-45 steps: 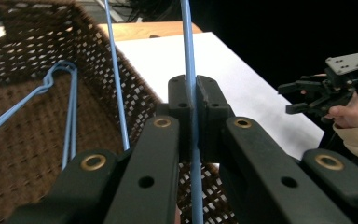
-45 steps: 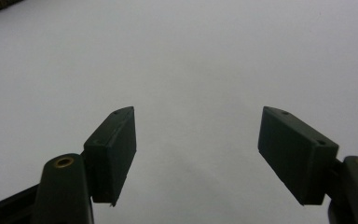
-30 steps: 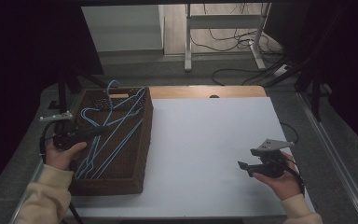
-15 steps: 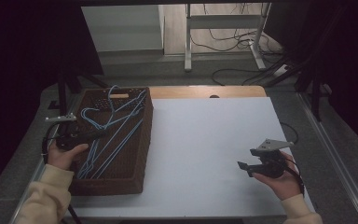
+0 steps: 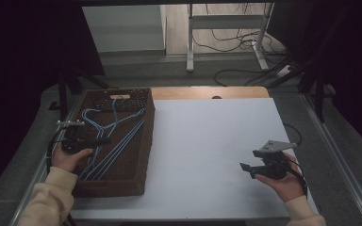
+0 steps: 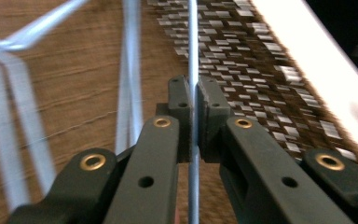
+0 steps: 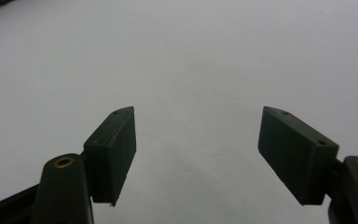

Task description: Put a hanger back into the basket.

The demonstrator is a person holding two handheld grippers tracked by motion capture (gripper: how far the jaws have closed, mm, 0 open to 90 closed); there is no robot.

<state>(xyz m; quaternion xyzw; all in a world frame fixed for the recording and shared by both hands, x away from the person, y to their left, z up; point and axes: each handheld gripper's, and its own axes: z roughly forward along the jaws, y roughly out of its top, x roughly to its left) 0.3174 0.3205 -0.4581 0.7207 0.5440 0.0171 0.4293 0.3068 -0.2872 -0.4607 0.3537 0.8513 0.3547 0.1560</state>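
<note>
A brown woven basket (image 5: 134, 155) on the table's left holds several light-blue wire hangers (image 5: 118, 136). My left gripper (image 5: 101, 140) reaches into the basket from its left rim. In the left gripper view the left gripper (image 6: 193, 88) is shut on one thin blue hanger wire (image 6: 193, 37), which runs straight up between the pads. More hanger wires (image 6: 129, 70) lie to the left over the basket floor. My right gripper (image 5: 246, 168) hovers over the white table top (image 5: 207, 141) near the front right. The right gripper (image 7: 196, 140) stands open with nothing between its fingers.
The white sheet's right side and middle lie bare around the right hand. A wooden strip (image 5: 207, 92) runs along the table's far edge. Beyond it stand a metal frame (image 5: 226, 37) and loose cables (image 5: 235, 70) on the floor.
My left gripper has drawn back toward the basket's left rim and sunk lower, still shut on the hanger wire; the hangers have shifted with it. The right hand has kept still.
</note>
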